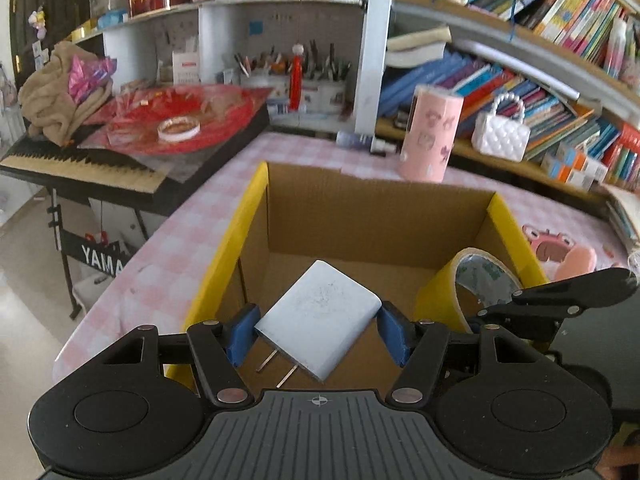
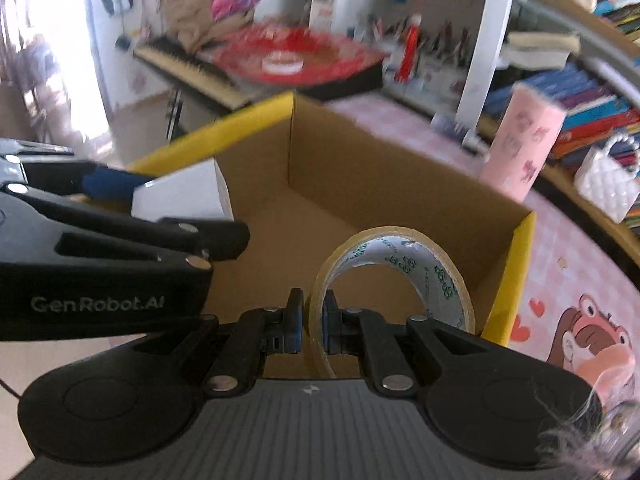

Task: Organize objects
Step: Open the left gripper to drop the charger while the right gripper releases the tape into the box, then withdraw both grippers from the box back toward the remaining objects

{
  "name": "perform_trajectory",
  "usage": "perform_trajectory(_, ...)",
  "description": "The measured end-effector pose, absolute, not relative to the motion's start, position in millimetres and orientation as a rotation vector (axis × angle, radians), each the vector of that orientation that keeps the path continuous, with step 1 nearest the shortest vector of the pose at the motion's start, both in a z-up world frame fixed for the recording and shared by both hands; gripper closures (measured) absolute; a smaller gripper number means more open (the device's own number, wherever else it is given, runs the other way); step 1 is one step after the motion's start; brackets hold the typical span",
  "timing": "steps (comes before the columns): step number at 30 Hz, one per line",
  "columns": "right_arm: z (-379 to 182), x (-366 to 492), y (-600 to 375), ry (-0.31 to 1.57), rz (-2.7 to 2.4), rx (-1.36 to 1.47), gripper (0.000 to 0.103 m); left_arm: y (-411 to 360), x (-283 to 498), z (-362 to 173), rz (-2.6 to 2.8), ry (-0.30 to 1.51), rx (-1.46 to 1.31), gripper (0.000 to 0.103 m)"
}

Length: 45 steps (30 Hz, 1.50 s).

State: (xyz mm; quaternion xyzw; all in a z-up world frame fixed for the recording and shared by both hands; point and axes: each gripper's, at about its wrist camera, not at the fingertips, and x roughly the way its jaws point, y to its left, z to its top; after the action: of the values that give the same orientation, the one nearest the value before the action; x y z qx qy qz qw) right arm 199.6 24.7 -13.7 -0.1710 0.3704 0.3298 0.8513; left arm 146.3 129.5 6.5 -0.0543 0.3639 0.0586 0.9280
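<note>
Charger and tape roll, each held over the open cardboard box.

Left wrist view: the white charger (image 1: 318, 320) sits clamped between the blue pads of the left gripper (image 1: 318, 334) at lower centre, prongs pointing down-left, above the cardboard box (image 1: 376, 208) on the pink checked table (image 1: 176, 248); a tape roll (image 1: 472, 284) shows at right. Right wrist view: the right gripper (image 2: 310, 322) pinches the tape roll's (image 2: 400, 272) rim, narrow, over the box (image 2: 360, 184); the left gripper (image 2: 120, 200) with the charger (image 2: 184, 196) is at left; a pink cylinder (image 2: 520, 148) stands upper right.
</note>
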Motion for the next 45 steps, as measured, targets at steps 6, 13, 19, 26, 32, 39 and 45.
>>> perform_trajectory(6, -24, 214, 23, 0.870, 0.692, -0.324, 0.093, 128, 154, -4, 0.150, 0.784, -0.108, 0.039)
perform_trajectory(13, -23, 215, 23, 0.883, 0.686, -0.325, 0.078, 126, 154, -3, 0.142, 0.773, -0.104, 0.035)
perform_trajectory(19, -8, 202, 14, 0.808, 0.661, -0.320, 0.067, 123, 139, 14, 0.121, 0.703, -0.119, 0.023)
perform_trajectory(26, 21, 172, -6, 0.702, 0.574, -0.253, 0.063, 124, 102, 40, 0.106, 0.595, -0.156, 0.017)
perform_trajectory(32, 41, 134, -22, 0.613, 0.462, -0.196, 0.054, 126, 63, 52, 0.113, 0.533, -0.162, 0.014)
perform_trajectory(39, 37, 76, -38, 0.581, 0.307, -0.149, 0.035, 128, 22, 45, 0.126, 0.540, -0.136, 0.008)
perform_trajectory(45, 16, 34, -51, 0.612, 0.200, -0.131, 0.032, 132, -4, 25, 0.129, 0.600, -0.124, 0.008)
